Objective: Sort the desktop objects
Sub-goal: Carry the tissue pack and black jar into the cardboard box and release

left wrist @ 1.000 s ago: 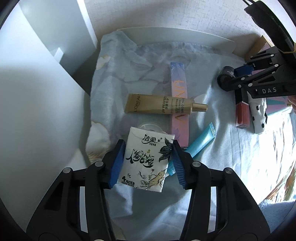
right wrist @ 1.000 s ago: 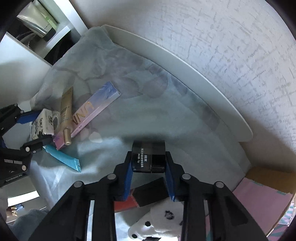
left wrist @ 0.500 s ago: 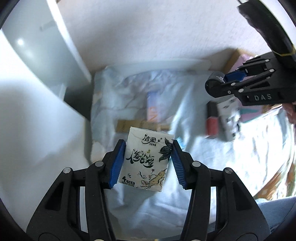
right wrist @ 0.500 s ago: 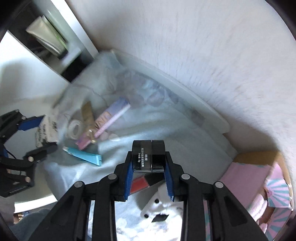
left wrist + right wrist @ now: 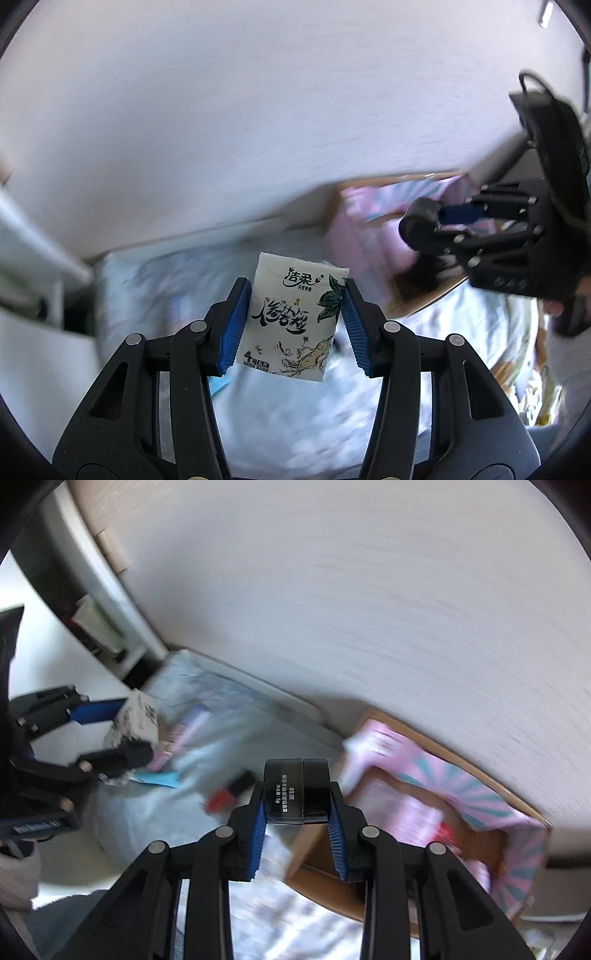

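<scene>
Left gripper [image 5: 293,325] clamps a tissue packet [image 5: 295,317] above the blue cloth [image 5: 288,417]; right gripper [image 5: 297,812] clamps a small black jar [image 5: 296,791] near the pink box [image 5: 443,794]. Carry level, grip firm, release inside a container.

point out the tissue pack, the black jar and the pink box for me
tissue pack [image 5: 293,317]: left wrist view, middle of its printed front, between the pads.
black jar [image 5: 296,791]: right wrist view, its side wall by the label text.
pink box [image 5: 491,805]: right wrist view, its striped far flap.
</scene>
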The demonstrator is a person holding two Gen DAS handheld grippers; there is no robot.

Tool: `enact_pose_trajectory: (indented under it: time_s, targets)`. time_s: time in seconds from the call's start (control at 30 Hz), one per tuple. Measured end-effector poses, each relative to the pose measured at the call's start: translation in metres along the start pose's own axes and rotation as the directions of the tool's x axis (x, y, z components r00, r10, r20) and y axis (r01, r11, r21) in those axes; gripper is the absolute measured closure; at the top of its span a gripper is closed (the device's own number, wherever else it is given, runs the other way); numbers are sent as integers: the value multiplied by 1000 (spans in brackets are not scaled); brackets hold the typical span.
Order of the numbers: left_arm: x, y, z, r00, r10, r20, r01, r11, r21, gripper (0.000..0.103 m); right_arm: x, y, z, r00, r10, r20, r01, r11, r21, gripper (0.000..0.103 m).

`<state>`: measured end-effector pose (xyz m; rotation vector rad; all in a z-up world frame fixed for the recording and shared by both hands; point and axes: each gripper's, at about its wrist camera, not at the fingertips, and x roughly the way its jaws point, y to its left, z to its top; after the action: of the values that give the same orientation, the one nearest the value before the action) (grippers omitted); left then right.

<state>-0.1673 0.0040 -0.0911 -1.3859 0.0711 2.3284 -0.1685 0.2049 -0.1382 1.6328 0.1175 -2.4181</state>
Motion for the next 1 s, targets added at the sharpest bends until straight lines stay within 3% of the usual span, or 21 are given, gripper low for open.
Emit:
enact_pose_trajectory:
  time_s: [0.23,0.47,0.73,1.0]
  targets:
    - [37,-100,48,999,-53,-6,53,983,175,57,-17,-85,-56,995,-94,-30,98,982,162,75]
    - [103,-171,74,994,-46,-98,73,956,286,57,-14,-137,-97,989,-109,-96,130,959,253,75]
    - [141,-166,67,987,35,-158,17,949,315,57,0,-158,-113,988,-74,-137,111,953,282,75]
    - [154,-150,63,977,91,-193,-31,955,295,57,17,-159,-111,987,-31,-159,76,955,286,75]
